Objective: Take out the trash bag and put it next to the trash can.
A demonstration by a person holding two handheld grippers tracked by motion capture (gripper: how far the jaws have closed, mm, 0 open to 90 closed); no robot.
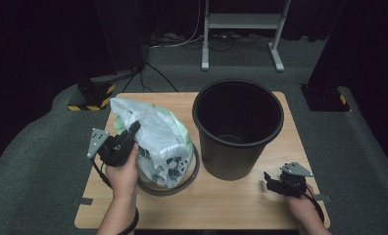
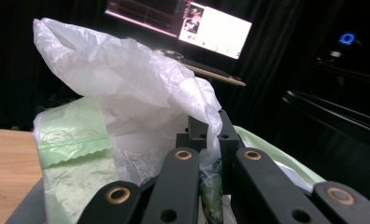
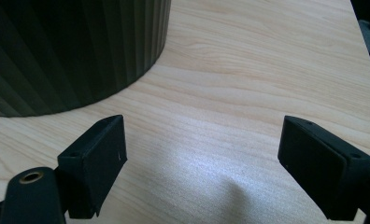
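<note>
White plastic of the trash bag [image 2: 127,93] is pinched between the pressed-together jaws of the left gripper [image 1: 128,134]; the bag sits on the table [image 1: 221,200] inside a grey ring [image 1: 184,183], beside the black bin [image 1: 238,127]. Right gripper [image 1: 269,182] rests spread near the bin.

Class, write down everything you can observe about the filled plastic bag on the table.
The plastic bag is thin, crinkled, translucent white film with a pale green band. It bulges with dark and light contents, stands on the wooden table inside a grey ring, left of the black bin. The left hand-held gripper is shut on its film.
</note>
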